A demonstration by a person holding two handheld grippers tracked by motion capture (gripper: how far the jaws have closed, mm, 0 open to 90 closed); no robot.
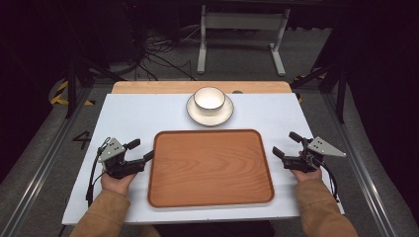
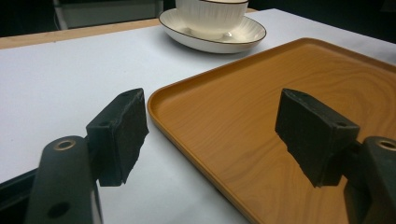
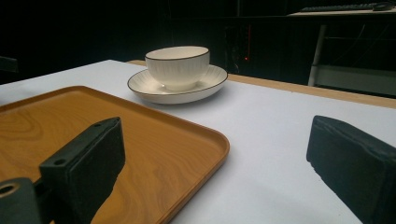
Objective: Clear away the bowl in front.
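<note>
Sleeves and hands enter the high view at six o'clock, each holding a claw beside the wooden tray (image 1: 210, 168). From the tray's middle, the left claw (image 1: 140, 150) sits at nine o'clock with its jaws spread wide, the inner one just at the tray's left rim, pinching nothing. At three o'clock the right claw (image 1: 287, 144) is also spread wide, holds nothing, and stands a little apart from the right rim. At twelve o'clock, beyond the tray on the white table (image 1: 133, 116), a cup (image 1: 209, 98) stands on a saucer (image 1: 223, 115).

Left gripper view: two black pads rise from the bottom, far apart. One hangs over the bare table, the other over the tray (image 2: 299, 107), so the rim runs between them. The cup (image 2: 212, 14) and saucer (image 2: 243, 36) lie at twelve o'clock, well apart from the jaws.

Right gripper view: the pads are again wide open and empty, one over the tray (image 3: 154, 140), the other over the table (image 3: 275, 154), with the rim's corner between them. The cup (image 3: 177, 66) on its saucer (image 3: 212, 81) stands at eleven o'clock.

My judgement on risk: if the two sides are gripped or raised unevenly, the tray could tilt or slip from the shallow rim. Pushing it forward might knock the saucer and rock the cup.
</note>
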